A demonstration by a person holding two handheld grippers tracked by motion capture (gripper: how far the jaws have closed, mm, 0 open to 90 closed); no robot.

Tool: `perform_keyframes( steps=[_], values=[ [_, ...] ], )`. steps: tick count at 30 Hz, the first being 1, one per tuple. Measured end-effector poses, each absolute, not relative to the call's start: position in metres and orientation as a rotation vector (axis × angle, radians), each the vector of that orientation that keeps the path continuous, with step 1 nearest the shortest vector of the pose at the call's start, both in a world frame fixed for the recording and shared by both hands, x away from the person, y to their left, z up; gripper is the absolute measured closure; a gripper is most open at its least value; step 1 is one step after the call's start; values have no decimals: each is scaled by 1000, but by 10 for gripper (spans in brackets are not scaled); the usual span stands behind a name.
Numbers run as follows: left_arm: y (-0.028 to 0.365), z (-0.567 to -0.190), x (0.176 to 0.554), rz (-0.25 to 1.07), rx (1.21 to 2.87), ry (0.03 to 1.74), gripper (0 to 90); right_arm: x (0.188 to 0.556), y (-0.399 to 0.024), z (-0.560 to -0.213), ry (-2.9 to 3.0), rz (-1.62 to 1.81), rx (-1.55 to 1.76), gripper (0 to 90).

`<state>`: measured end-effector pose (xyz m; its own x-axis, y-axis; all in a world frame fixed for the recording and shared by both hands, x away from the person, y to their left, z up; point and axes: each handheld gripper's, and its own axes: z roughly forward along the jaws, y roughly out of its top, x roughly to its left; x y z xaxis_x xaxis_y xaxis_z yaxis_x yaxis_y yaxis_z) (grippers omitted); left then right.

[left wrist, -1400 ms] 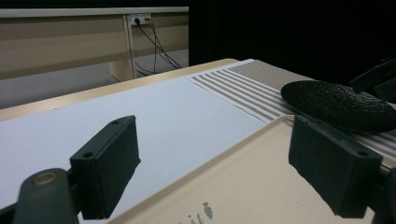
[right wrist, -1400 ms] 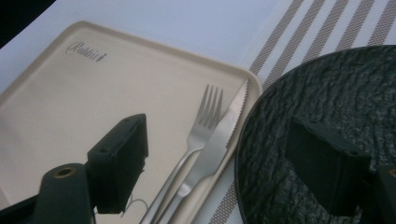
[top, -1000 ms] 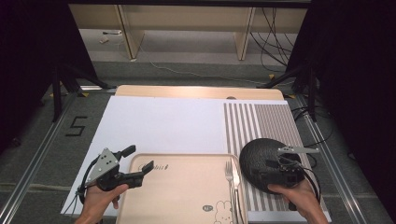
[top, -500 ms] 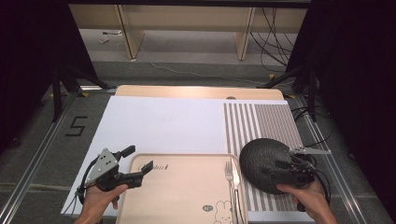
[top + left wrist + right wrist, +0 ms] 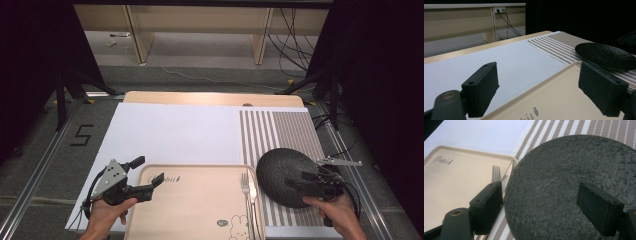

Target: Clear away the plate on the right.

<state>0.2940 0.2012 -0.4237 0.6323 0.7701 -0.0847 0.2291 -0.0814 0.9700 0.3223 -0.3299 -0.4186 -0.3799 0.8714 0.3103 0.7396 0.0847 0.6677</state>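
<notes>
A round black textured plate (image 5: 280,172) (image 5: 574,182) lies on the striped placemat (image 5: 280,127), also seen in the left gripper view (image 5: 606,55). My right gripper (image 5: 299,180) (image 5: 544,205) hovers over the plate's near right part, open, with nothing between its jaws. A beige tray (image 5: 200,210) (image 5: 559,95) (image 5: 456,182) sits at the table's front with a fork (image 5: 246,190) (image 5: 496,173) along its right edge. My left gripper (image 5: 148,171) (image 5: 541,87) stands open at the tray's far left corner, one jaw over the white sheet and one over the tray.
A large white sheet (image 5: 170,132) covers the table's left and middle. Its wooden far edge (image 5: 210,97) shows beyond. A black cable (image 5: 352,195) trails from the right gripper. Dark stands and floor cables surround the table.
My right hand has drawn back toward the near right over the plate. The plate, tray, fork and left gripper have stayed put.
</notes>
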Motion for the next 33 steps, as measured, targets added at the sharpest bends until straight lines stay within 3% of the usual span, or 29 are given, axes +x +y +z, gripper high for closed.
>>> perform_keyframes(
  steps=[33],
  values=[
    [204,-423,292,538,1615,840,158,312,-399,-442,1968,1155,1959,157]
  ],
)
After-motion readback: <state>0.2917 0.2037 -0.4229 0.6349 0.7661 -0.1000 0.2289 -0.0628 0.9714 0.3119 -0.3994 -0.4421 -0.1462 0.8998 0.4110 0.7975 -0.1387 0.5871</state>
